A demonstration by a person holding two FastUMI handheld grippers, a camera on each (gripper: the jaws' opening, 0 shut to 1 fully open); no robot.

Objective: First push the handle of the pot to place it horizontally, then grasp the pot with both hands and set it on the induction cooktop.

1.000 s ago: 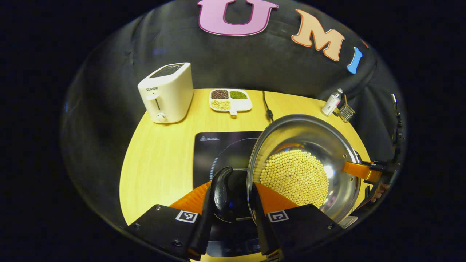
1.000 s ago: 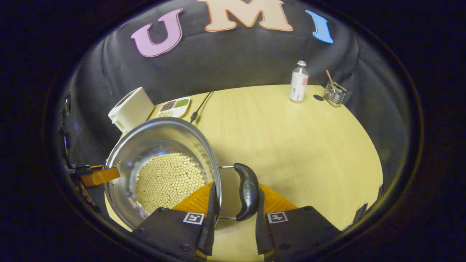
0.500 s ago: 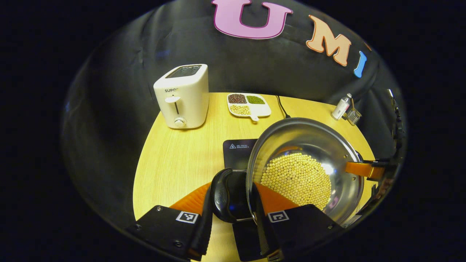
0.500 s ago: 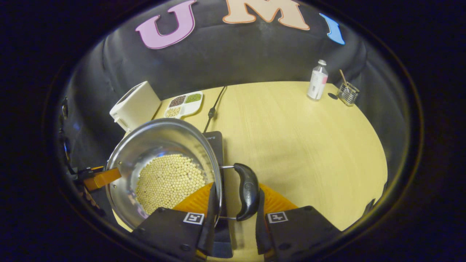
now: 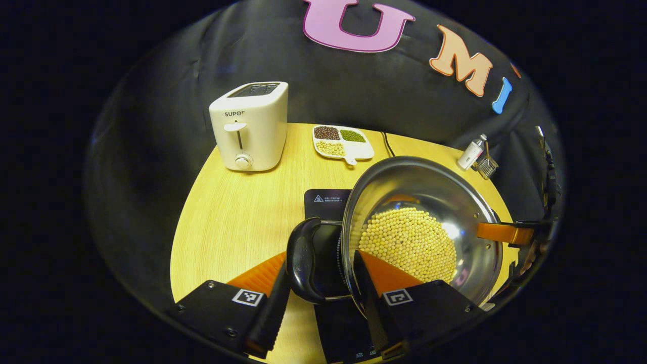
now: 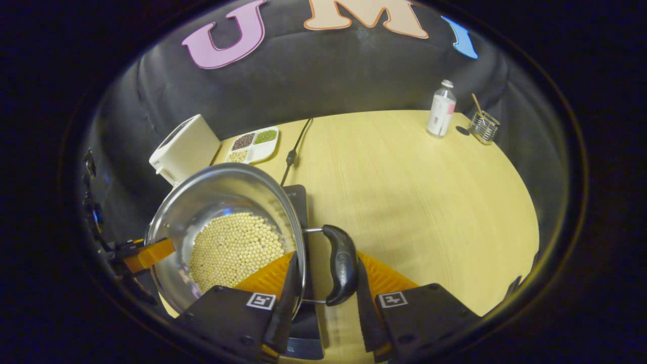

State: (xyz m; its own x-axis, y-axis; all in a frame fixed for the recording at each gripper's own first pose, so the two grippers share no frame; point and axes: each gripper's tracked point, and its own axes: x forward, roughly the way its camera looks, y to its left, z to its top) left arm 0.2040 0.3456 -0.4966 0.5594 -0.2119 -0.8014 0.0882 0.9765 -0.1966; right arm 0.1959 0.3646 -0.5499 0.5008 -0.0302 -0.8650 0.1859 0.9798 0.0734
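- The steel pot (image 5: pixel 422 222), its floor covered with pale round beans (image 5: pixel 409 242), sits over the black induction cooktop (image 5: pixel 326 202) in the near middle of the yellow table (image 5: pixel 237 222); whether it rests on the glass or hangs just above it, I cannot tell.
- Both side handles lie level, so the push step looks done.
- The left gripper (image 5: pixel 323 298) has one finger outside the left handle (image 5: pixel 302 263) and the other inside the pot wall. The jaws look spread with some gap beside the handle, so I cannot tell whether they pinch it.
- In the right gripper view, the right gripper (image 6: pixel 323 303) straddles the pot rim and the right handle (image 6: pixel 341 265) the same way; the handle sits between its fingers, but firm pressure on both sides is not clear.
- Each gripper's finger appears across the pot at the opposite handle, so the two-handed hold looks in place.
- Remaining, by my reading: confirm the pot is seated and centred on the cooktop, then let go of both handles.
- Far left stands a white toaster (image 5: pixel 250 126); beside it to the right, a divided dish of beans (image 5: pixel 342 141) and a black power cord (image 6: pixel 295 149).
- Far right are a small bottle (image 6: pixel 441 115) and a glass holder (image 6: pixel 482 126), well apart from the pot.
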